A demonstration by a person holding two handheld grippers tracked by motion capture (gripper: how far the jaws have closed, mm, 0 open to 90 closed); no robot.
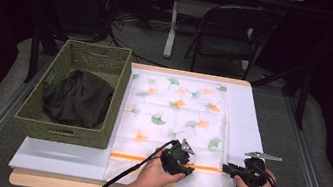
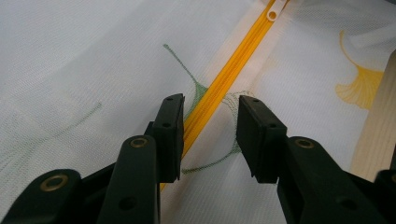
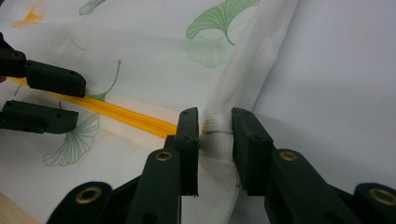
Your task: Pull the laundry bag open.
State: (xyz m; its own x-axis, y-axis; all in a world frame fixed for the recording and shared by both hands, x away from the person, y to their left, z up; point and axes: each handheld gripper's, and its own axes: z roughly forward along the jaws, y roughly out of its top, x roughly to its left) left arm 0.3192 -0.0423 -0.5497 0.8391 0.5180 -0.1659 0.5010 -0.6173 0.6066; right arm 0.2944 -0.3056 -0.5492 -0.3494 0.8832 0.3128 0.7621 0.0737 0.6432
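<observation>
Fingers of the left gripper [image 2: 209, 140] stand parted, straddling the orange zipper [image 2: 219, 88] of the white leaf-printed mesh bag [image 1: 177, 110]. Right gripper [image 3: 215, 151] pinches the bag's bunched edge at the zipper's end. That bag lies flat across the white table [image 1: 252, 117], the grippers at its six o'clock end. At nine o'clock stands a woven basket [image 1: 38, 121] holding dark cloth [image 1: 78, 97].
</observation>
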